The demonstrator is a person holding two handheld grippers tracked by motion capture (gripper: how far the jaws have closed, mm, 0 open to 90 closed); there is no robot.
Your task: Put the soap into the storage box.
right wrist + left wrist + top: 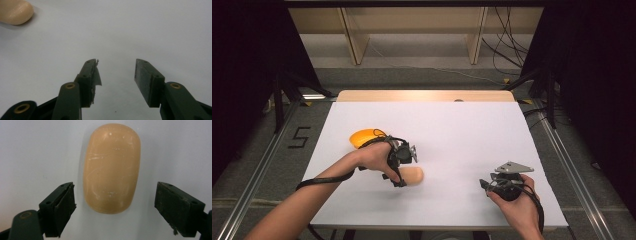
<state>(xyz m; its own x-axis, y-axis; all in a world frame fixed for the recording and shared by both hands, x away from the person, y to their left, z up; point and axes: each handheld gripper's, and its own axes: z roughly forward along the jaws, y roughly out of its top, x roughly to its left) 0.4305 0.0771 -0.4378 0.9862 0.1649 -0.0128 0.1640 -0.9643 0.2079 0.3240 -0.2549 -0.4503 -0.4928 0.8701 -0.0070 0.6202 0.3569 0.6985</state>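
Note:
A smooth tan oval piece lies flat on the white table top. My left gripper hangs right over it, open, one jaw on each side of its near end with a gap on both sides. An orange rounded object rests just behind the left hand. My right gripper is low near the front right of the table, open with nothing between its jaws, and aimed left toward the tan piece.
Bare white surface spreads across the middle and back of the table. The table's front edge runs just under the right hand. Dark frames, rails and cables stand beyond both sides of the table.

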